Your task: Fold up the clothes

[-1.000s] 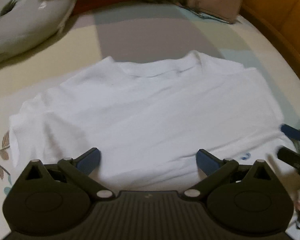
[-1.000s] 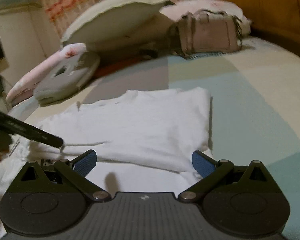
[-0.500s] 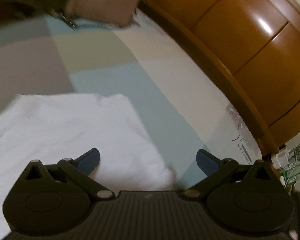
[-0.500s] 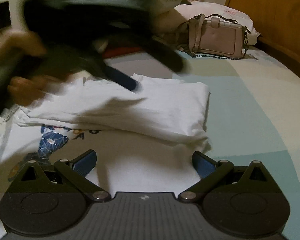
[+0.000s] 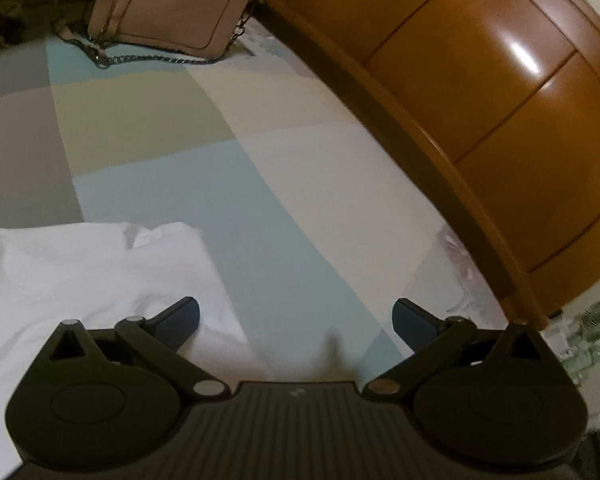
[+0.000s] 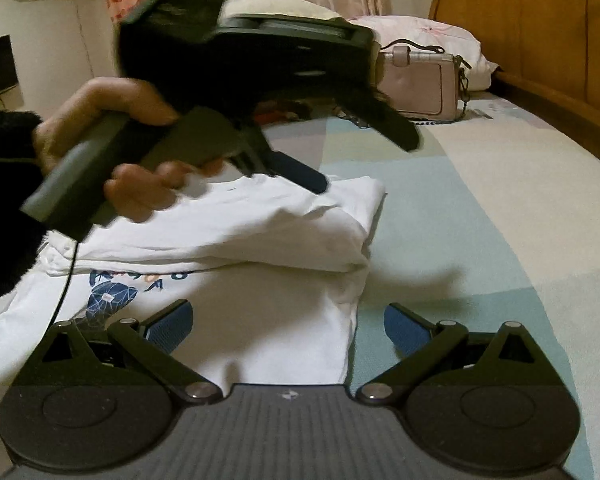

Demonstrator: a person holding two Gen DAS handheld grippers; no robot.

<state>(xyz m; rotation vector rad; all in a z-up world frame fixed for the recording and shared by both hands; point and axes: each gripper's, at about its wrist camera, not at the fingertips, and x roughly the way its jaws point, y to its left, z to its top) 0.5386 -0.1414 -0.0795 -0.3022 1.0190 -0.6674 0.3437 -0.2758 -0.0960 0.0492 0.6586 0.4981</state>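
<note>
In the right wrist view, a hand (image 6: 112, 148) at centre left carries the left gripper (image 6: 364, 160) above the shirt (image 6: 236, 236), its fingers apart and holding nothing, though motion blur smears them. The shirt lies on the bed (image 6: 480, 220) across the lower left and centre, its upper part already folded down over the printed front. The right gripper (image 6: 286, 322) at the bottom edge is also spread wide and empty, straddling the shirt's right edge.

I judge one fold is done and both grippers are between grasps; the next move likely calls for pinching an edge of the folded stack and carrying it across for a second fold.

The print is half covered by the fold, the shirt's left side is cut off behind the sleeve (image 6: 4, 184), and the bag (image 6: 420, 84) at upper right is partly screened.

In the left wrist view only a shirt corner shows at lower left.
</note>
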